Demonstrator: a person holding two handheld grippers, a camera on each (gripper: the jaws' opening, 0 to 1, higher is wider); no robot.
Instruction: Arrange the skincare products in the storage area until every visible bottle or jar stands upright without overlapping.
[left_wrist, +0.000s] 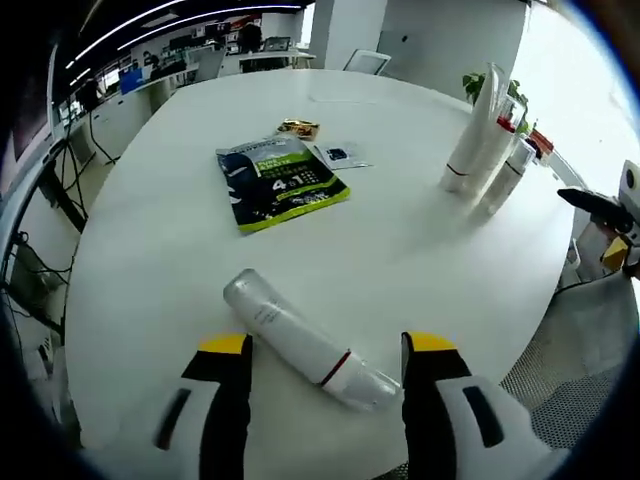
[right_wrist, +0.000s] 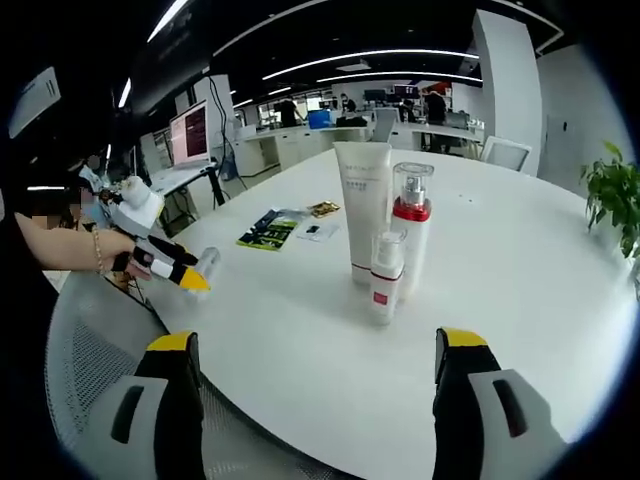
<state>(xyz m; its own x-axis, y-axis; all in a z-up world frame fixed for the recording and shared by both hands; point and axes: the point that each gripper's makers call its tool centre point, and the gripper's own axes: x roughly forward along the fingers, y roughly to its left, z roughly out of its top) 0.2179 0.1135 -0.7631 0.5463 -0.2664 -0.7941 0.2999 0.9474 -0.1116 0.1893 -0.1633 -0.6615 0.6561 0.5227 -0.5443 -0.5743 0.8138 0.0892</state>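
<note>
Open-plan office: desks (right_wrist: 300, 140), monitors (right_wrist: 190, 130)

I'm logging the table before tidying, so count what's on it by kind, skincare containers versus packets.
Upright skincare containers: 3: tall white tube, red-collared pump bottle, small bottle
Lying skincare bottles: 1: silver bottle
Packets: 3: green-and-black packet, gold packet, small sachet
Total: 7

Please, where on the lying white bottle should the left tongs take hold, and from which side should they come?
Grip the lying white bottle at the middle of its plain barrel, coming down from above. It lies flat on the white table, slanting between the open left tongs, so rotating them to close across the barrel seems wise. The red-banded clear cap end looks narrower and more slippery.
</note>
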